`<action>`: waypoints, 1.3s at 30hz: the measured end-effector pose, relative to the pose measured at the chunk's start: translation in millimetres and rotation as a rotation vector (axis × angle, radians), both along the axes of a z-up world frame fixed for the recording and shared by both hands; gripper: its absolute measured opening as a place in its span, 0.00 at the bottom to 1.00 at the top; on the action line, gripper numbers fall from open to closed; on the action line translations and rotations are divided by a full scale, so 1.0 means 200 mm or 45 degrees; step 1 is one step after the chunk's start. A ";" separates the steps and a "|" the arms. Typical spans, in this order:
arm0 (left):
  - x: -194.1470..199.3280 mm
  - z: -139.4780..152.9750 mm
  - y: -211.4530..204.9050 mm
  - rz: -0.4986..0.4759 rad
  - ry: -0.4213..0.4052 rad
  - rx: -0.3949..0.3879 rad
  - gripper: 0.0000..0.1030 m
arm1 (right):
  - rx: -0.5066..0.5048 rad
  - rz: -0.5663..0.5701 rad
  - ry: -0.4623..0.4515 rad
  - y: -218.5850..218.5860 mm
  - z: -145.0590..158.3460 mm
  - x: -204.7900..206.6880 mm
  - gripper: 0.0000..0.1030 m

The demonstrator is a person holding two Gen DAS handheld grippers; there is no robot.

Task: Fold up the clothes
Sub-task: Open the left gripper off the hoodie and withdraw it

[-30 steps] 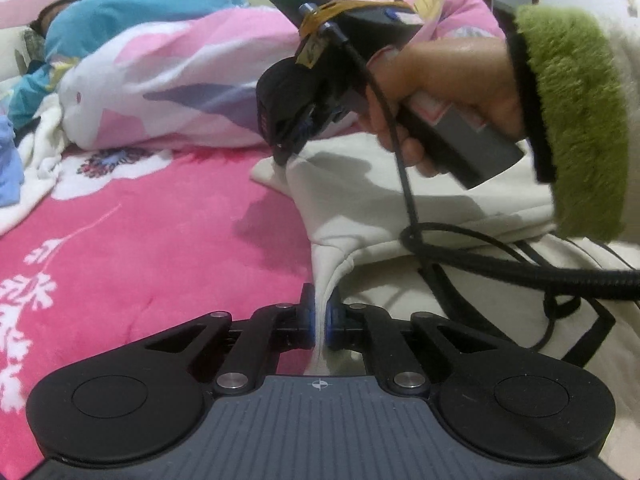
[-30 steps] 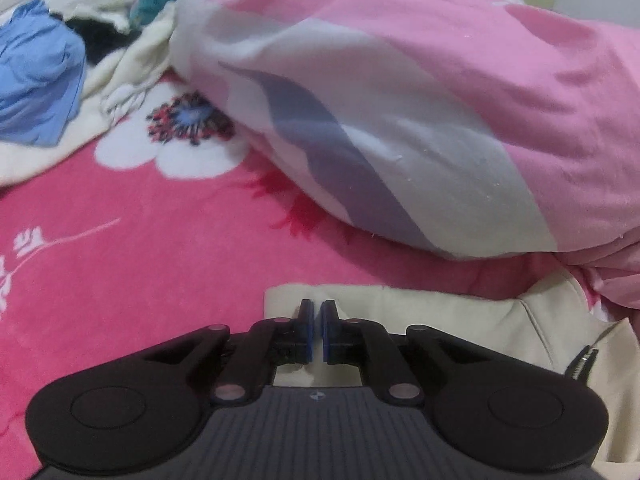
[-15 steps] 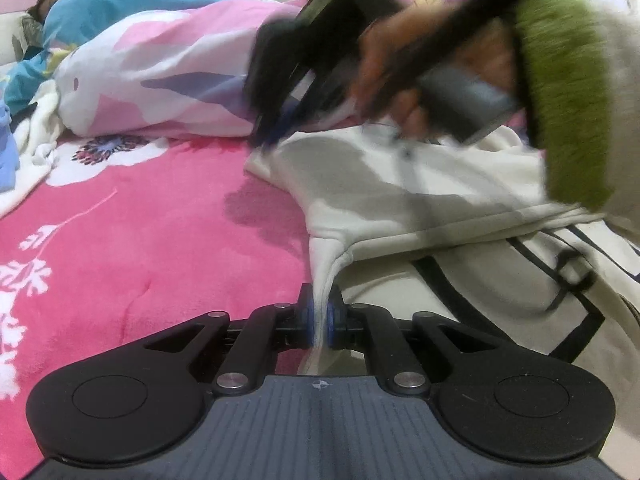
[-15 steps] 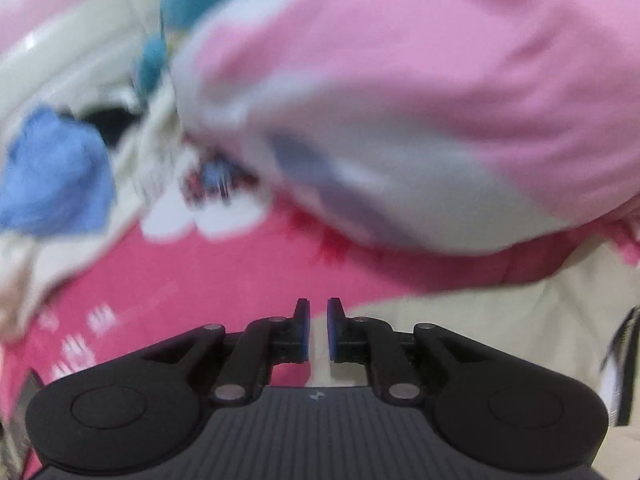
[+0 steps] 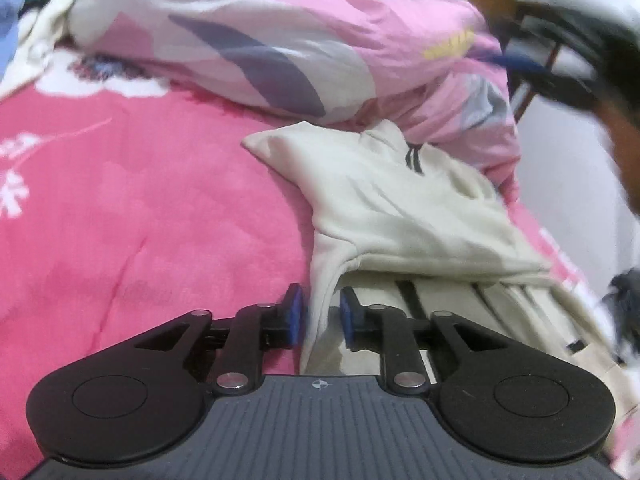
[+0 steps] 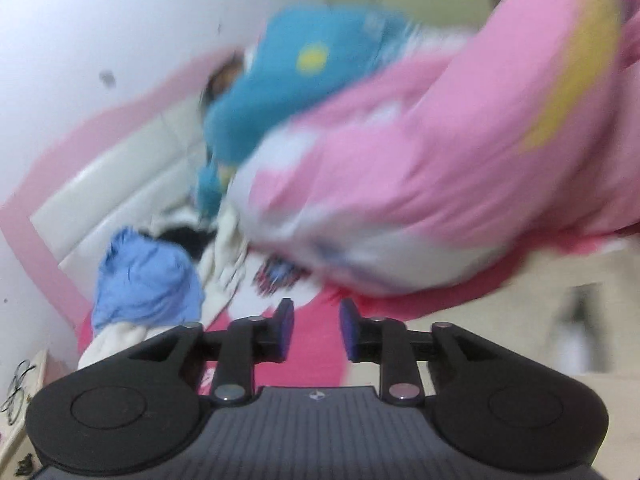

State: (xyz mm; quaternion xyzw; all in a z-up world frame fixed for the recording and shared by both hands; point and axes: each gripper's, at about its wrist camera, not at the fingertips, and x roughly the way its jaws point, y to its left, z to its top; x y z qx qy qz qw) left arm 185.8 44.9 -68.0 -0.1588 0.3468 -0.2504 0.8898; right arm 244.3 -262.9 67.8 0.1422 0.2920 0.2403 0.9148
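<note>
From the left wrist, the left gripper point(image 5: 320, 316) has its jaws opening, a pinched ridge of the cream garment point(image 5: 384, 208) standing between the blue pads but no longer pressed, the garment lying folded on the pink bedspread point(image 5: 152, 208) just below the bunched pink quilt point(image 5: 304, 44). From the right wrist, blurred, the right gripper point(image 6: 316, 330) has its jaws opening with nothing between them, above the bedspread, with a blue cloth point(image 6: 144, 276) to the left.

Cream garment point(image 5: 384, 204), pink floral bedspread point(image 5: 140, 200)
</note>
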 end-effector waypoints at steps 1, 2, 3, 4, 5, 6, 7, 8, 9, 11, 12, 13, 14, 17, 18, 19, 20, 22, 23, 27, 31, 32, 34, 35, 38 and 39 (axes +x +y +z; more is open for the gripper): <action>0.01 -0.01 0.02 0.000 0.018 -0.042 0.24 | -0.021 -0.051 -0.035 -0.10 0.05 -0.11 0.38; 0.02 -0.01 0.04 -0.008 0.041 -0.085 0.26 | -0.061 -0.105 -0.066 -0.19 0.09 -0.23 0.40; 0.02 -0.02 0.05 -0.025 0.064 -0.113 0.29 | -0.127 -0.148 -0.073 -0.26 0.10 -0.32 0.41; 0.02 -0.02 0.06 -0.043 0.087 -0.139 0.30 | -0.200 -0.187 -0.072 -0.32 0.10 -0.41 0.41; 0.03 -0.03 0.06 -0.061 0.110 -0.166 0.31 | -0.273 -0.226 -0.071 -0.38 0.10 -0.49 0.41; 0.02 -0.03 0.06 -0.072 0.106 -0.146 0.31 | -0.345 -0.267 -0.048 -0.42 0.08 -0.54 0.41; 0.02 -0.02 0.05 -0.082 0.100 -0.122 0.31 | -0.415 -0.309 -0.016 -0.46 0.06 -0.58 0.41; 0.00 0.00 0.04 -0.087 0.083 -0.083 0.31 | -0.474 -0.346 0.013 -0.50 0.02 -0.60 0.41; -0.03 0.02 0.03 -0.091 0.065 -0.043 0.31 | -0.529 -0.382 0.041 -0.54 -0.01 -0.61 0.41; -0.09 0.06 0.00 -0.075 0.003 0.046 0.31 | -0.587 -0.465 0.073 -0.62 -0.10 -0.61 0.41; -0.13 0.08 0.00 -0.062 -0.034 0.085 0.31 | -0.611 -0.507 0.087 -0.67 -0.15 -0.60 0.41; -0.15 0.11 -0.02 -0.053 -0.070 0.113 0.31 | -0.596 -0.528 0.102 -0.71 -0.19 -0.58 0.38; -0.18 0.14 -0.04 -0.043 -0.107 0.141 0.31 | -0.564 -0.540 0.118 -0.74 -0.22 -0.56 0.36; -0.13 0.22 -0.14 -0.041 -0.146 0.191 0.31 | -0.468 -0.574 0.167 -0.86 -0.33 -0.49 0.28; -0.09 0.24 -0.18 -0.045 -0.157 0.203 0.31 | -0.459 -0.558 0.162 -0.86 -0.36 -0.46 0.28; -0.05 0.25 -0.24 -0.050 -0.177 0.216 0.31 | -0.459 -0.532 0.149 -0.84 -0.37 -0.43 0.28; -0.02 0.26 -0.29 -0.055 -0.198 0.228 0.31 | -0.461 -0.500 0.130 -0.83 -0.39 -0.40 0.28; 0.08 0.21 -0.39 -0.024 -0.176 0.308 0.31 | -0.483 -0.451 0.100 -0.78 -0.43 -0.36 0.28; 0.12 0.18 -0.44 -0.007 -0.163 0.349 0.31 | -0.500 -0.438 0.093 -0.78 -0.47 -0.34 0.28; 0.17 0.04 -0.52 -0.002 -0.142 0.466 0.31 | -0.487 -0.465 0.172 -0.87 -0.75 -0.26 0.27; 0.14 0.03 -0.53 -0.021 -0.201 0.518 0.31 | -0.390 -0.482 0.067 -0.91 -0.81 -0.33 0.27; 0.14 0.03 -0.53 -0.015 -0.205 0.512 0.31 | -0.392 -0.484 0.056 -0.91 -0.81 -0.34 0.27; 0.14 0.02 -0.52 -0.003 -0.213 0.499 0.32 | -0.396 -0.488 0.038 -0.90 -0.81 -0.35 0.27; 0.13 0.02 -0.52 0.006 -0.221 0.490 0.32 | -0.388 -0.488 0.036 -0.90 -0.81 -0.35 0.27; 0.11 0.01 -0.52 0.022 -0.242 0.468 0.32 | -0.367 -0.489 0.032 -0.91 -0.82 -0.35 0.27; 0.10 0.02 -0.51 0.024 -0.243 0.463 0.32 | -0.366 -0.488 0.032 -0.91 -0.82 -0.35 0.28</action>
